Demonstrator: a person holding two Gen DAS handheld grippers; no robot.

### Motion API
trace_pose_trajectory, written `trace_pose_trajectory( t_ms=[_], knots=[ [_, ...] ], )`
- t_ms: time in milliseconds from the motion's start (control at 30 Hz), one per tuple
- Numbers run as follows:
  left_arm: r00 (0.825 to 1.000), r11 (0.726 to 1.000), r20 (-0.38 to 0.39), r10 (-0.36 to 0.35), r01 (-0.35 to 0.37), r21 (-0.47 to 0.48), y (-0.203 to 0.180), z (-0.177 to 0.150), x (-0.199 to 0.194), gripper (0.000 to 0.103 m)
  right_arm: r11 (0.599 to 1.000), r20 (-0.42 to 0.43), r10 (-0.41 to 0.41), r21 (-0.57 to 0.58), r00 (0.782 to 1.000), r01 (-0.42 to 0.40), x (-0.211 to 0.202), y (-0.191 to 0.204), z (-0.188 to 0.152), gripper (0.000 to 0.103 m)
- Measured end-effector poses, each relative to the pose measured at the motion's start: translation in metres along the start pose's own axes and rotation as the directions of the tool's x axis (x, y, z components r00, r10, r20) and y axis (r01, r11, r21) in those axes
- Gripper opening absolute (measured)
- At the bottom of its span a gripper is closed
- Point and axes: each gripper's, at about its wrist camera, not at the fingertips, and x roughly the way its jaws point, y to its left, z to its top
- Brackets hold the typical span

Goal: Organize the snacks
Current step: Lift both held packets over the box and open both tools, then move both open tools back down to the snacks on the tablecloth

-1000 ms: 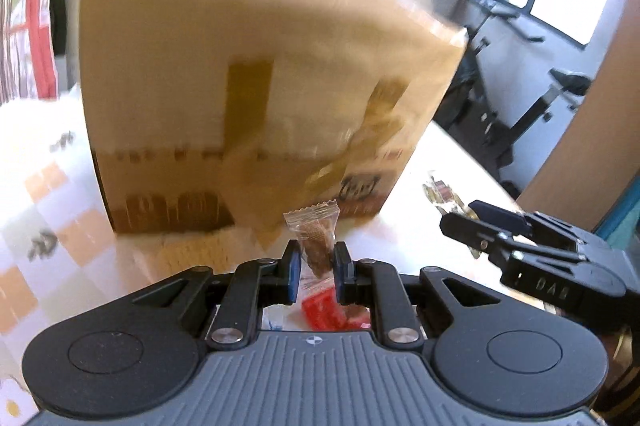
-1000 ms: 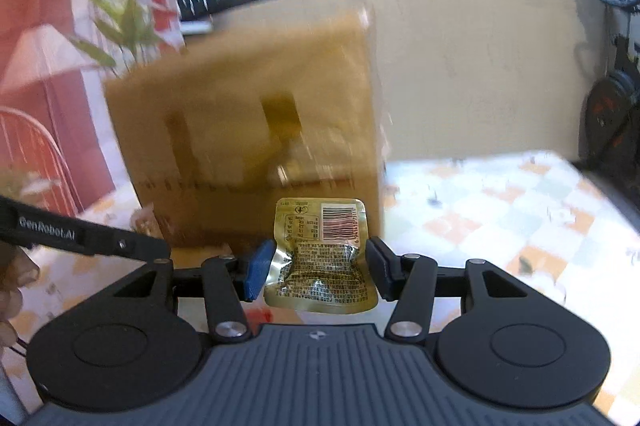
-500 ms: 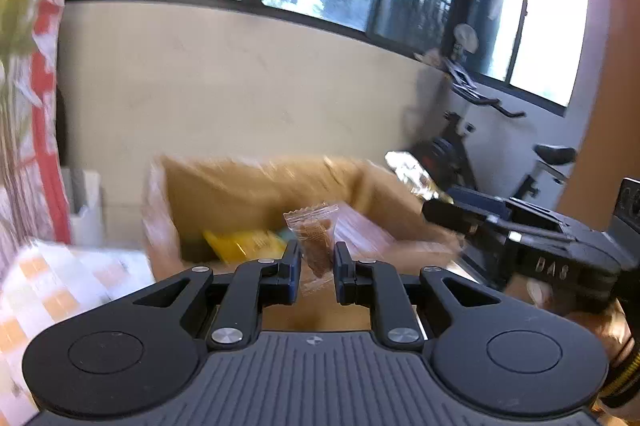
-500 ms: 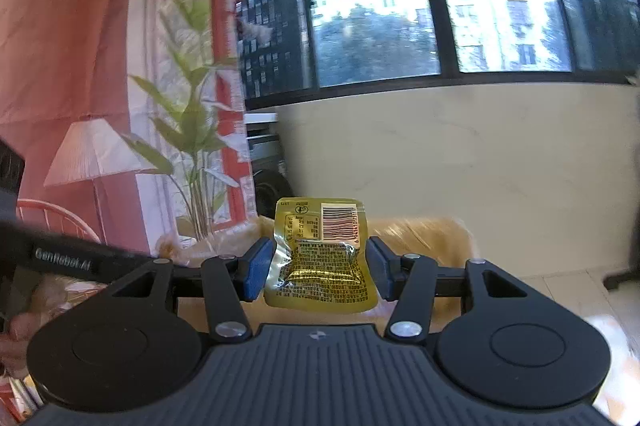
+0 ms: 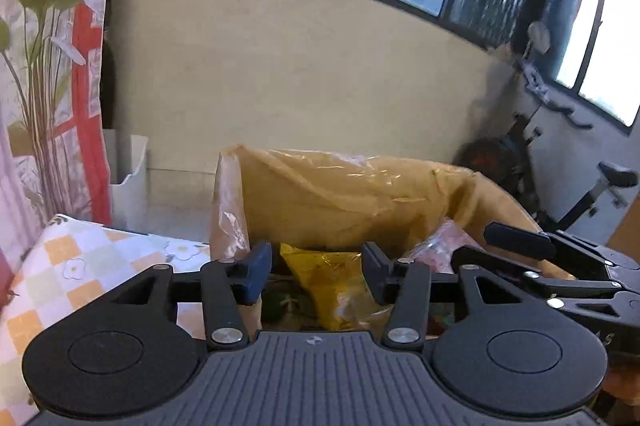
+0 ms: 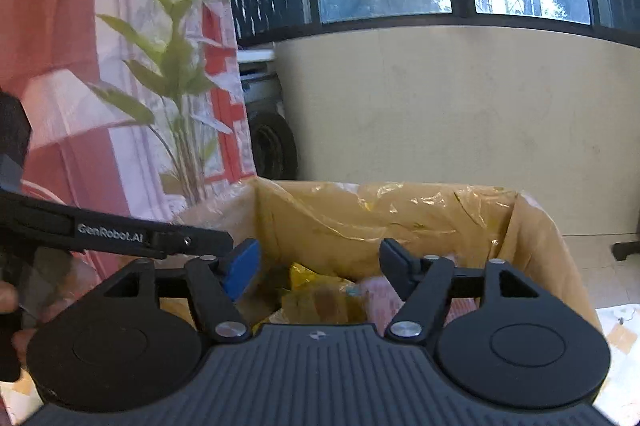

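Left gripper: jaws apart, just opened, nothing clamped. Right gripper: jaws apart, just opened, nothing clamped. Both over open cardboard box; yellow snack packet and pink packet inside.

Cardboard box bottom hidden behind both gripper bodies; snack packets inside blurred, labels unreadable; table cut by frame's left edge.

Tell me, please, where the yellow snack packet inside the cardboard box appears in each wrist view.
Left wrist view: the yellow snack packet lies low at centre, seen between the open fingers of the left hand-held gripper.
Right wrist view: it lies low at centre, slightly left.
Shared landmark: the cardboard box with its glossy tape.
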Motion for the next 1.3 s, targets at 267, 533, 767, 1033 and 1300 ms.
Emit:
trace_pose_trajectory(
  t_ms=[267, 533, 767, 1033, 1300],
  knots=[
    [0.999, 1.0, 0.045, -0.001, 0.0, 0.013, 0.0, -0.009, -0.044, 0.053, 0.998, 0.078, 0.065, 0.003, 0.995, -0.066, -0.063, -0.01, -0.014, 0.069],
    [0.998, 0.998, 0.046, 0.036, -0.033, -0.062, 0.02, -0.054, -0.082, 0.053, 0.998, 0.046, 0.055, 0.016, 0.997, -0.056, -0.111, -0.022, -0.064, 0.069],
    [0.993, 0.988, -0.029, 0.118, -0.121, -0.092, 0.022, -0.114, -0.076, 0.053, 0.998, -0.13, -0.023, 0.051, 0.991, 0.03, -0.109, -0.03, -0.13, 0.069],
    [0.978, 0.981, -0.136, 0.156, -0.17, -0.096, 0.014, -0.163, -0.056, 0.052, 0.99, -0.349, -0.127, 0.017, 0.928, 0.142, -0.099, -0.033, -0.188, 0.064],
    [0.97, 0.984, -0.195, 0.143, -0.161, -0.079, 0.002, -0.181, -0.045, 0.052, 0.985, -0.418, -0.136, 0.04, 0.898, 0.168, -0.091, -0.027, -0.214, 0.064]
  ],
)
